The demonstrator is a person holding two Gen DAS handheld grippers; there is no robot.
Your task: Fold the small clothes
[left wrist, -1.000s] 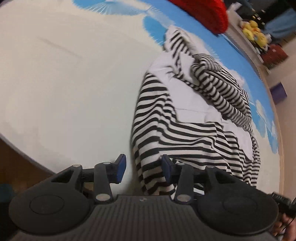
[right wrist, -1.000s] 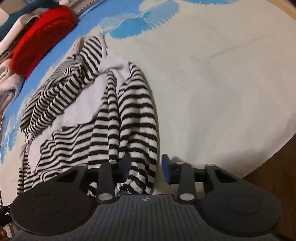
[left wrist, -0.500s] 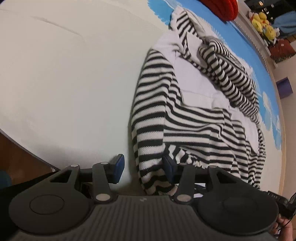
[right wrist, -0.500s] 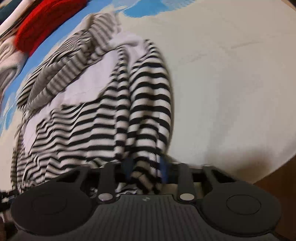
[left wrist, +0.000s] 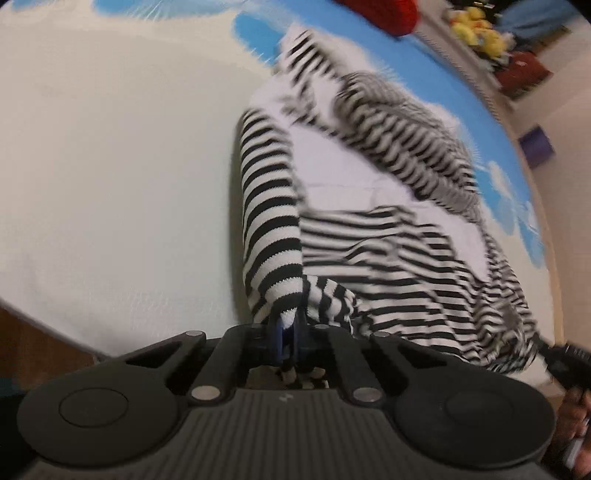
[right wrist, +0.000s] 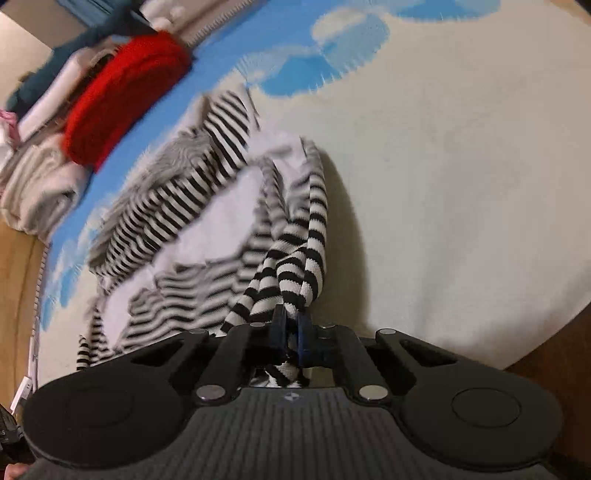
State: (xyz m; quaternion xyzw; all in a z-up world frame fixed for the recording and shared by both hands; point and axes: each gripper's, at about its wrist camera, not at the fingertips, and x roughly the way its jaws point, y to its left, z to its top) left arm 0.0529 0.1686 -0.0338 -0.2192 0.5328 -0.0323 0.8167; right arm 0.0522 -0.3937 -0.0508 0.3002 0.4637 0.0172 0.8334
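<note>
A black-and-white striped sweater [left wrist: 369,229] lies crumpled on a cream and blue rug [left wrist: 110,166]. My left gripper [left wrist: 288,328] is shut on the sweater's near hem edge, and the fabric rises taut from the jaws. In the right wrist view the same sweater [right wrist: 207,206] stretches away to the left. My right gripper [right wrist: 291,328] is shut on another bunched part of its hem, which hangs in folds from the jaws.
A red knit garment [right wrist: 122,92] and a pile of folded clothes [right wrist: 40,184] lie at the rug's far edge. Yellow plush toys [left wrist: 476,26] and a purple box [left wrist: 535,147] sit beyond the rug. Wooden floor [right wrist: 546,362] borders the near edge.
Both grippers have closed on the sweater's near hem and lifted it. A second ago both were open at the hem; the right one closed first.
</note>
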